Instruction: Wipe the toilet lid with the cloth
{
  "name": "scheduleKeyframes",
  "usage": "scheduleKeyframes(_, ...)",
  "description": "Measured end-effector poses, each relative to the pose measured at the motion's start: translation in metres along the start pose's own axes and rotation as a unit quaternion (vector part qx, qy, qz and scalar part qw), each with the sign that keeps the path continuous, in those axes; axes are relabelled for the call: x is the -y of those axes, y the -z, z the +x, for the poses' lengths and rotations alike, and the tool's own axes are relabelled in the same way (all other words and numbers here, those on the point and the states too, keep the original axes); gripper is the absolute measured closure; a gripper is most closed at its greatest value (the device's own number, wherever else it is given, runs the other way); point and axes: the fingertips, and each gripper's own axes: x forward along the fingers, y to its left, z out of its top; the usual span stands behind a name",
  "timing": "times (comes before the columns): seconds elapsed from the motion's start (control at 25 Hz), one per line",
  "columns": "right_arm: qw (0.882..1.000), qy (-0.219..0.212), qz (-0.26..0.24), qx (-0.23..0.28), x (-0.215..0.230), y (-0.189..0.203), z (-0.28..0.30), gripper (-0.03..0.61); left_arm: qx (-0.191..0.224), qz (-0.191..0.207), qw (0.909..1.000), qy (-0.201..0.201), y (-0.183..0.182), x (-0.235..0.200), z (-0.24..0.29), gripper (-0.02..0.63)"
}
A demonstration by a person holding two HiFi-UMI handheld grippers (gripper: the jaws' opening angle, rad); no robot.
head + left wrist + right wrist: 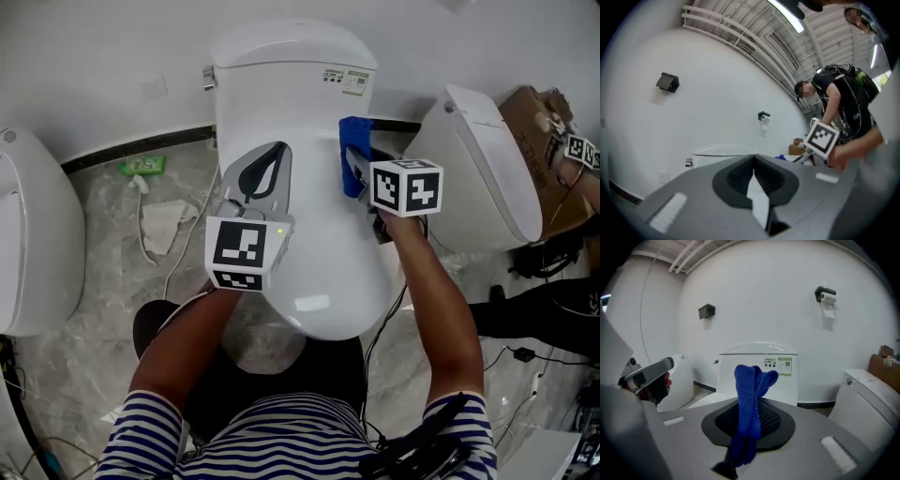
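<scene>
Three toilets stand in a row against a white wall (94,66). The left toilet (33,244) is cut by the frame's edge. Between it and the middle one, on the grey marbled floor (84,356), lie one green packet (142,166) at the foot of the wall, one pale rag (167,225), and a thin cable running past it.

The middle toilet has its lid (319,253) down, glossy white, with the tank (291,56) at its far end. The left gripper (277,155) sits over the lid's left edge. Its jaws are drawn together at the tips and hold nothing. The right gripper (359,173) is over the lid's right edge, near the tank end. It is clamped on the single blue cloth (352,141), which stands bunched up between the jaws. Whether the cloth touches the lid cannot be told.

The right toilet (483,169) is also closed, and behind it sits one cardboard box (534,122). Black cables trail on the floor at the right.

On the wall above the toilets hang one black fitting (707,311) and one paper roll holder (827,296). A second person (839,108) in black with a backpack stands bent over at the right of the room. Above are white rails and a strip light on the ceiling.
</scene>
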Motion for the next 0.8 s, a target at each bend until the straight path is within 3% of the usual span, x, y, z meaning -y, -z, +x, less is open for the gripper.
scheduleKeyframes(0.16, 0.994, -0.017, 0.023, -0.106, 0.019, 0.008, 0.021, 0.518, -0.001, -0.002, 1.0000, -0.003, 0.000, -0.006, -0.002, 0.609)
scheduleKeyframes(0.36, 0.973, -0.015, 0.023, -0.228, 0.045, 0.020, 0.043, 0.518, -0.004, -0.005, 0.9999, -0.008, 0.000, -0.014, -0.005, 0.609)
scheduleKeyframes(0.64, 0.965, 0.001, 0.039, -0.259, 0.070, 0.026, 0.053, 0.518, -0.004, -0.009, 0.9999, -0.011, -0.002, -0.022, -0.010, 0.609)
scheduleKeyframes(0.8, 0.960, -0.020, -0.027, -0.280, 0.058, 0.027, 0.064, 0.520, -0.006, -0.008, 0.9998, -0.016, 0.000, -0.028, -0.010, 0.609)
